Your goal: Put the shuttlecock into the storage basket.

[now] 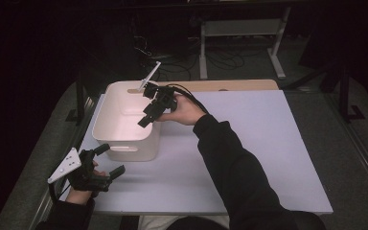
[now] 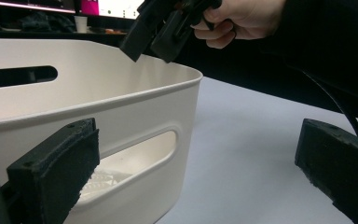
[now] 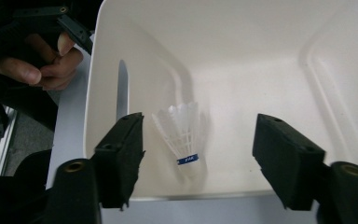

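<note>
Right gripper (image 1: 146,115) poised over white bin (image 1: 106,125), jaws wide and holding nothing, shuttlecock (image 3: 185,138) lying cork-down inside, apparently dropped there; left gripper (image 1: 109,159) parked wide open beside bin's near wall, idle.

Both arms wear black long sleeves. The left gripper (image 1: 109,159) is black with a grey three-cornered plate (image 1: 65,165) on top. The right gripper (image 1: 149,113) is black, with chunky block jaws and a black cable (image 1: 194,98) trailing behind.

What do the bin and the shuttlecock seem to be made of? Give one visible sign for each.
Bin: probably moulded plastic, smooth and off-white, with rounded corners and cut-out handles.
Shuttlecock: apparently a white synthetic skirt showing ribbed struts, with a blue band above its pale base; feather cannot be ruled out.
</note>
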Demonstrator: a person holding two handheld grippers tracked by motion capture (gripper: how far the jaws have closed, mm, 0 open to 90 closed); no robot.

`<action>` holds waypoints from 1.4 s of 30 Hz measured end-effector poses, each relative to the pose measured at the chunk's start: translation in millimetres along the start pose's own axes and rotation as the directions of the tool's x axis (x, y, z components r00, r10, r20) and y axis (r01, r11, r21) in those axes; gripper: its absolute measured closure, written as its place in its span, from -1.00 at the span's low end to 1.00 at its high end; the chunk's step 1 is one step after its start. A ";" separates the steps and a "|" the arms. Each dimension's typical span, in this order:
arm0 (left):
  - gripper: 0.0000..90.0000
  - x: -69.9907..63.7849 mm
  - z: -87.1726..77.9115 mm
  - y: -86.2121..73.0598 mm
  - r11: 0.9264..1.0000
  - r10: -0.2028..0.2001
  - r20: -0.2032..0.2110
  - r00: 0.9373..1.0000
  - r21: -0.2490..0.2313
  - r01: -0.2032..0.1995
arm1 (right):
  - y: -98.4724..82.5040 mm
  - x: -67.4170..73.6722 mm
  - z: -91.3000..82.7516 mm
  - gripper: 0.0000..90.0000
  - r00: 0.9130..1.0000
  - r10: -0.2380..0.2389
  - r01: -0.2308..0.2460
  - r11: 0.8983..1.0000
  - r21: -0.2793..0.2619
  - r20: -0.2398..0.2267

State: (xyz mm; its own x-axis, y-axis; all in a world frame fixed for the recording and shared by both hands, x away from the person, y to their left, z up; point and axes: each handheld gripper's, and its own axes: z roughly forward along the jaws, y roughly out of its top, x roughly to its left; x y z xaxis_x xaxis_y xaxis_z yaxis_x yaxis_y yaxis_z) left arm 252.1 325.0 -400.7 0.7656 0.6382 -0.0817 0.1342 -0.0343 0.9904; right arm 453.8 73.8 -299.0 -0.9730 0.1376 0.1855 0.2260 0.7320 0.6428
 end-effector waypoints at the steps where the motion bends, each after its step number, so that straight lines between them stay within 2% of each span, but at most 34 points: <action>1: -1.00 -0.1 -0.1 0.0 1.000 0.000 -0.001 1.000 -0.001 0.000 | -0.1 0.0 -0.8 -0.34 1.000 -0.001 0.001 1.000 -0.001 0.004; 3: -1.00 -0.2 -0.3 0.0 1.000 0.000 -0.001 1.000 -0.002 0.000 | -0.4 0.9 -3.6 -0.48 1.000 0.002 -0.001 1.000 -0.008 0.018; 4: -1.00 -0.2 -0.3 0.0 1.000 0.000 -0.001 1.000 -0.002 0.000 | -0.4 0.9 -3.6 -0.48 1.000 0.002 -0.001 1.000 -0.008 0.018; 5: -1.00 -0.4 -0.2 -0.1 1.000 0.000 -0.001 1.000 -0.003 0.000 | -0.8 2.5 -8.0 -0.58 0.999 0.003 -0.003 1.000 -0.016 0.039; 9: -1.00 -0.5 -0.3 0.0 1.000 0.001 -0.001 1.000 -0.002 -0.001 | -1.7 3.5 -13.2 -0.68 0.998 0.004 -0.003 0.999 -0.032 0.055; 17: -1.00 -0.5 -0.2 0.1 1.000 0.002 0.002 1.000 -0.004 -0.002 | -9.3 5.7 -30.8 -0.71 0.996 0.014 -0.008 0.997 -0.070 0.083; 19: -1.00 -0.9 0.0 0.2 1.000 0.004 0.003 1.000 -0.002 -0.004 | -13.0 8.9 -40.8 -0.78 0.995 0.008 0.002 0.996 -0.091 0.101; 25: -1.00 -0.5 0.3 0.2 1.000 0.002 0.004 1.000 -0.001 -0.002 | -19.5 12.6 -50.7 -0.98 0.993 0.010 0.002 0.994 -0.107 0.118; 30: -1.00 0.0 0.3 0.2 1.000 -0.001 0.004 1.000 -0.001 0.001 | -28.1 12.1 -56.9 -1.00 0.991 0.025 -0.008 0.992 -0.123 0.133; 32: -1.00 -0.3 0.5 0.1 1.000 0.000 0.005 1.000 -0.001 0.000 | -39.2 10.4 -62.8 -1.00 0.989 0.041 -0.020 0.990 -0.142 0.142; 36: -1.00 -0.2 0.5 0.2 1.000 -0.002 0.004 1.000 -0.001 0.002 | -41.8 10.3 -64.2 -1.00 0.989 0.045 -0.024 0.989 -0.144 0.143; 42: -1.00 -0.2 0.9 0.2 1.000 -0.001 0.004 1.000 0.000 0.001 | -56.0 10.2 -72.8 -1.00 0.987 0.055 -0.029 0.986 -0.164 0.152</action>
State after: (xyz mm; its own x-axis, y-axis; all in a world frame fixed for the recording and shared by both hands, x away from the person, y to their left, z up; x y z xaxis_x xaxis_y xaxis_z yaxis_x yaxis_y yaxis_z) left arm 252.5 324.1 -400.6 0.7681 0.6349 -0.0831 0.1348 -0.0336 0.9903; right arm 434.7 -14.3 -279.0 -0.9550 0.2772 0.1052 0.2593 0.6086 0.7499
